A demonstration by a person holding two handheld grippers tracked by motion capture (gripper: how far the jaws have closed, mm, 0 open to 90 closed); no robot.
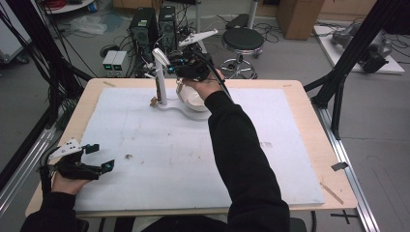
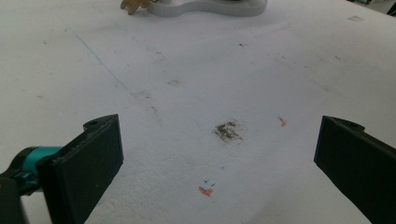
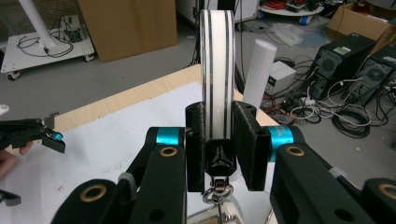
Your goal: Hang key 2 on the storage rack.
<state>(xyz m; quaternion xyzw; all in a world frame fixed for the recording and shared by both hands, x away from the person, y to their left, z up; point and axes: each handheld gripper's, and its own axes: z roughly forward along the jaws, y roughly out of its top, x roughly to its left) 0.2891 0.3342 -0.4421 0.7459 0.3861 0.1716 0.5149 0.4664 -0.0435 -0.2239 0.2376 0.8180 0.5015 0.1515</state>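
Observation:
My right gripper (image 1: 175,63) is raised at the far side of the table, above a white stand (image 1: 162,89). It is shut on a white strap (image 3: 217,56) with two black stripes, a black end piece and a metal ring (image 3: 217,193). The strap (image 1: 161,56) rises from the jaws next to the stand's white post (image 3: 261,70). A round white object (image 1: 191,98) sits below my hand on the stand's flat base (image 1: 196,115). My left gripper (image 1: 102,157) rests at the near left of the white mat, open and with nothing between its jaws (image 2: 219,158).
A small brown piece (image 1: 153,101) lies by the stand's base (image 2: 210,7). The white mat (image 1: 193,154) carries a dark smudge (image 2: 228,131) and small marks. Beyond the table are computer towers (image 1: 154,26), cables, a black stool (image 1: 243,41) and cardboard boxes.

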